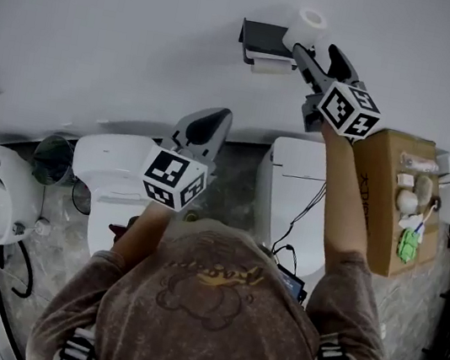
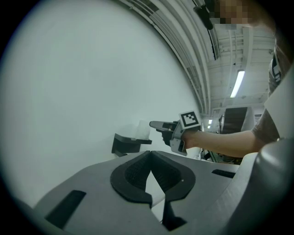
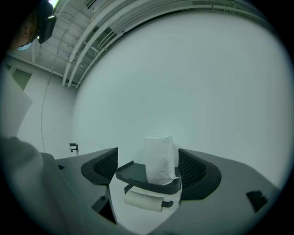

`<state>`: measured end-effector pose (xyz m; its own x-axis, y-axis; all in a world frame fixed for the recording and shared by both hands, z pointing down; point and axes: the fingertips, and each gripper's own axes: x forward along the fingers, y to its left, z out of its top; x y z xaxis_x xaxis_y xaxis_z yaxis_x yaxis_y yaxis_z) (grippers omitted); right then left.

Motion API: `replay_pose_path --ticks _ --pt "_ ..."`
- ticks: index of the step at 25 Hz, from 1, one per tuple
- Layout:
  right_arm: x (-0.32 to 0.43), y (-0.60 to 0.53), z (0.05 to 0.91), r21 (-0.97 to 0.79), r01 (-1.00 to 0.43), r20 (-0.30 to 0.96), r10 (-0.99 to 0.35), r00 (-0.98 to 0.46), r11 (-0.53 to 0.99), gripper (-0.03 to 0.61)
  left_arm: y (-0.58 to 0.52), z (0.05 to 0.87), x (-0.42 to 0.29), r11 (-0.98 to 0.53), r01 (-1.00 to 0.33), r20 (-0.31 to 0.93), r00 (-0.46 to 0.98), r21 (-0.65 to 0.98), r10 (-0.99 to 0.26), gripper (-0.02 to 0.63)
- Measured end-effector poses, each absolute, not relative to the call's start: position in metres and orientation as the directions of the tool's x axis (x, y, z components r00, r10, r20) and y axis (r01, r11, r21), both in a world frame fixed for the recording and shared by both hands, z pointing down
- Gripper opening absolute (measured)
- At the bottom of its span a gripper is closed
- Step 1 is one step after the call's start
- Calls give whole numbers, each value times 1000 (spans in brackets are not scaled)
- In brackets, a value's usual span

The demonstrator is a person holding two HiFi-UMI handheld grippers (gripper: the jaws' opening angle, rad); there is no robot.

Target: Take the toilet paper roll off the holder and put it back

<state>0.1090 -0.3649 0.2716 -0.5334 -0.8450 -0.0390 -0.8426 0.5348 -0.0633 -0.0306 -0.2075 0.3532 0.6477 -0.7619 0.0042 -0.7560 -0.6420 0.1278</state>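
On top of the dark wall-mounted holder [image 3: 131,173], the toilet paper roll [image 3: 160,158] stood upright at the right end of its flat shelf, close against the white wall [image 1: 147,34]. A second roll [image 3: 143,200] hung crosswise on the bar under that shelf. The right gripper [image 1: 316,53] was raised level in front of the holder with its jaws spread wide. In its own view the upright roll showed between the two pads, nearer the right one, with a clear gap on the left and no squeeze on the paper. The left gripper [image 1: 209,123] was held lower and well apart from the holder, above a white toilet [image 1: 112,166], its jaws closed tip to tip on nothing. A cardboard box [image 1: 381,192] sat at the right.
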Motion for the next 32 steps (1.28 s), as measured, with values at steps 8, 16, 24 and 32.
replay_pose_path --ticks 8,16,24,32 --pt "95 -410 275 4 -842 28 -842 -539 539 390 -211 360 -45 -612 -779 22 620 137 -784 18" --pt "90 -429 276 50 -847 45 -849 -527 529 332 -212 364 -57 -585 -798 34 595 144 -803 20" --pt "95 -432 275 84 -861 45 -865 -499 501 268 -211 366 -58 -587 -796 38 598 149 -801 20" --pt "100 -415 243 127 -857 -18 -862 -506 500 268 -209 370 -55 -604 -781 46 617 159 -786 19"
